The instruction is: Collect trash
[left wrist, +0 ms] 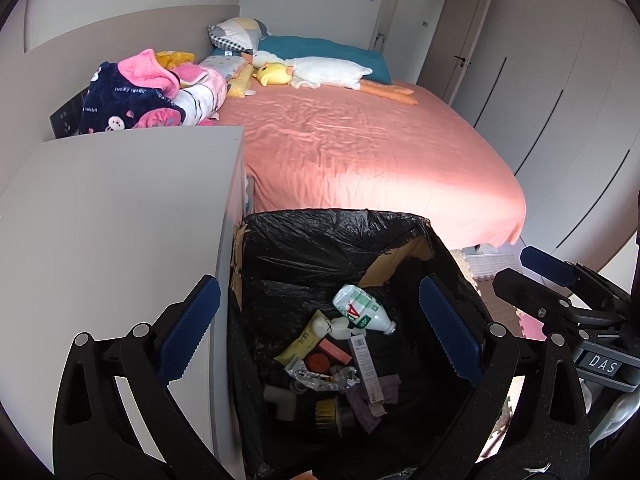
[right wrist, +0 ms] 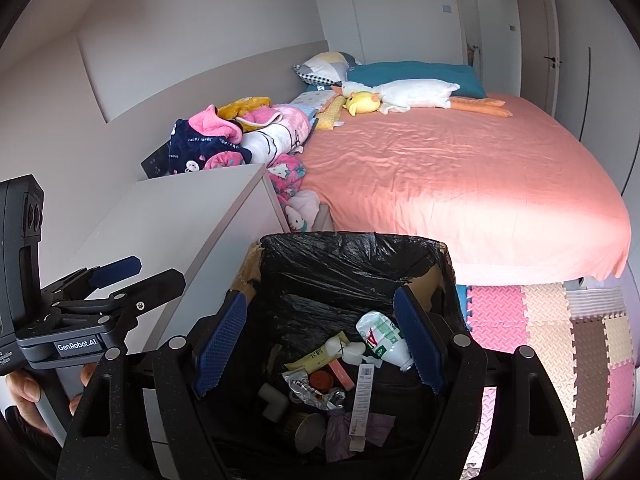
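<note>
A: Where is the trash sitting?

B: It is lying at the bottom of the cardboard bin point(left wrist: 416, 250), inside the black bag point(left wrist: 320, 236) that is lining it. A white plastic bottle point(left wrist: 362, 310) with a green-and-red label is resting on its side on top of the heap. Beside it, a yellow tube point(left wrist: 302, 340), a pink block point(left wrist: 335, 352), a round red lid point(left wrist: 318, 362), crumpled foil point(left wrist: 320, 376), a long barcoded box point(left wrist: 366, 364) and a purple rag point(left wrist: 380, 392) are piling together.

A: And the tongs?

B: The left gripper point(left wrist: 320, 328) is hovering over the bin's mouth, its blue pads point(left wrist: 448, 328) standing wide apart with nothing between them. The right gripper point(right wrist: 320, 340) is hanging over the same opening, jaws likewise spread and gripping nothing. A hand point(right wrist: 24, 396) is showing at the left gripper's handle in the right wrist view.

A: Surroundings?

B: The bin is standing just beside a white nightstand point(left wrist: 120, 200), at the edge of a bed point(left wrist: 360, 152) with a pink sheet. A white goose plush point(left wrist: 332, 72), a yellow plush point(left wrist: 274, 74) and a heap of clothes point(left wrist: 152, 96) are lying near the headboard. Foam mats point(right wrist: 560, 328) are covering the floor.
</note>
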{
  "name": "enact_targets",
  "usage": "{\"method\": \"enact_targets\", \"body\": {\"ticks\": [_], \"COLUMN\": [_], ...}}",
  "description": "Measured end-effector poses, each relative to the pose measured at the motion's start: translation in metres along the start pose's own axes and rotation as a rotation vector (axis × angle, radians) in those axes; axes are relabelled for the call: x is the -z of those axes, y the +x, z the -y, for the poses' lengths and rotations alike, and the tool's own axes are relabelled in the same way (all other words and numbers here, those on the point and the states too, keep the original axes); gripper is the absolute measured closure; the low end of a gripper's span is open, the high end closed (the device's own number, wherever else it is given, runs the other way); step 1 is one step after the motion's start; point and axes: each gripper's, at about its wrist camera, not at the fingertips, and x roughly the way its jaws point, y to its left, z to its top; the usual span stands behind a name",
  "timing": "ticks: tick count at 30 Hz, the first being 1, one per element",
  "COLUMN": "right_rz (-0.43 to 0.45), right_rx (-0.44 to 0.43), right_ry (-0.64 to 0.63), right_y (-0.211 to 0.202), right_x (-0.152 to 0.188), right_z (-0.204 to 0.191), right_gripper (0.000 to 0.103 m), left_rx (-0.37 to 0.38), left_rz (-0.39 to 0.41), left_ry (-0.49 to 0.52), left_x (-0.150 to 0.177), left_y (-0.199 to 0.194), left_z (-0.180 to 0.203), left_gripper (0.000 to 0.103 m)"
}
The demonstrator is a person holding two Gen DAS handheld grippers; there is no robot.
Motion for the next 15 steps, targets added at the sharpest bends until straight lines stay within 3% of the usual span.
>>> {"method": "enact_targets", "body": {"ticks": [15], "right_rz": [-0.002], "right_rx": [0.0], "right_ry": [-0.003], "right_y": [-0.0006], "right_x": [0.0001], "right_z": [-0.001], "right_gripper": [0.027], "left_rx": [-0.011], "left_rz": [-0.007], "left_ry": [0.03], "left_x": [-0.0002], "left_y": [-0.0014], "left_z": [0.0049], "left_gripper": [0.007]}}
